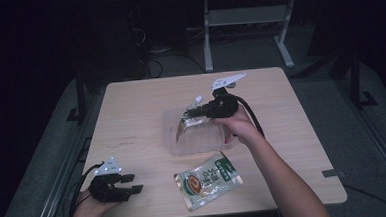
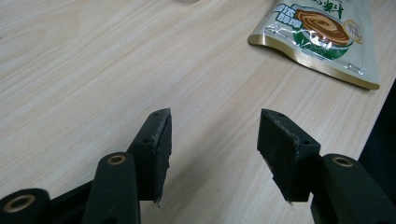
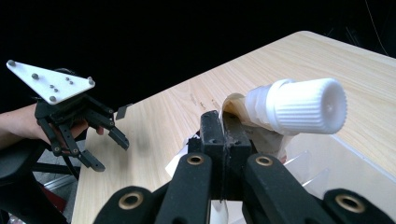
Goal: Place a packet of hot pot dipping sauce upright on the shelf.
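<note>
Spouted pouch held over the clear tub
Right gripper (image 1: pixel 193 112), frame centre, pinches the spouted pouch (image 3: pixel 261 123); left gripper (image 2: pixel 214 154), lower left, gapes empty.

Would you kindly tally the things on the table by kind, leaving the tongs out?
Pouches: 2, one lying flat, one with a white cap held over the bin
Clear bin: 1
Total: 3

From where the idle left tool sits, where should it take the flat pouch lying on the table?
Take the pouch by its near gold-edged rim, coming in low from the left tool's side. It lies flat, so only a thin edge fits between the open jaws.
</note>
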A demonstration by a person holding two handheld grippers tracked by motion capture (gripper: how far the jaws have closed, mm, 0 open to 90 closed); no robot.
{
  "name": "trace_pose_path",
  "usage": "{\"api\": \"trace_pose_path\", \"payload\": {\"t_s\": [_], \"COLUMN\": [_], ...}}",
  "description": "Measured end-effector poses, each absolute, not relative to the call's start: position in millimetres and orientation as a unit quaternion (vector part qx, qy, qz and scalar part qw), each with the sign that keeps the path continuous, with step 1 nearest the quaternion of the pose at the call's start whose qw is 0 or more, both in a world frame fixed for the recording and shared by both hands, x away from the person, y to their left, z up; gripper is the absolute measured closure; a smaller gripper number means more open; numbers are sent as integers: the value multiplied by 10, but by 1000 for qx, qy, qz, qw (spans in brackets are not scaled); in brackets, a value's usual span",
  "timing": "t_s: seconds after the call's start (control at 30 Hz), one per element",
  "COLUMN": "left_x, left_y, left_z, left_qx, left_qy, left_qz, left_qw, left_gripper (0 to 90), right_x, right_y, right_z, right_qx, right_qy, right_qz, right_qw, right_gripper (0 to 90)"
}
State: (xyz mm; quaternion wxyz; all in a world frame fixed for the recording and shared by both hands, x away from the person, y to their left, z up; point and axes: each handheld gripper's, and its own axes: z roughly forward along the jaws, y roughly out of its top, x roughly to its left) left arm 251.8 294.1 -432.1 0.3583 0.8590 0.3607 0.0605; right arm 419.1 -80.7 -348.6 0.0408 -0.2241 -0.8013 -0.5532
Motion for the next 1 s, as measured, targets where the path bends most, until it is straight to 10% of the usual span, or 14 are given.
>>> {"api": "trace_pose_path", "payload": {"t_s": [1.0], "left_x": [2515], "left_y": [2931], "left_z": [-4338], "left_qx": [862], "left_qy": [357], "left_qz": [57], "left_qw": [355], "left_gripper": [446], "right_x": [4259], "right_y": [-382], "right_z": [-3748], "right_qx": [-242], "right_qy": [-833], "right_qz": [-497], "right_qw": [18], "right_gripper": [893]}}
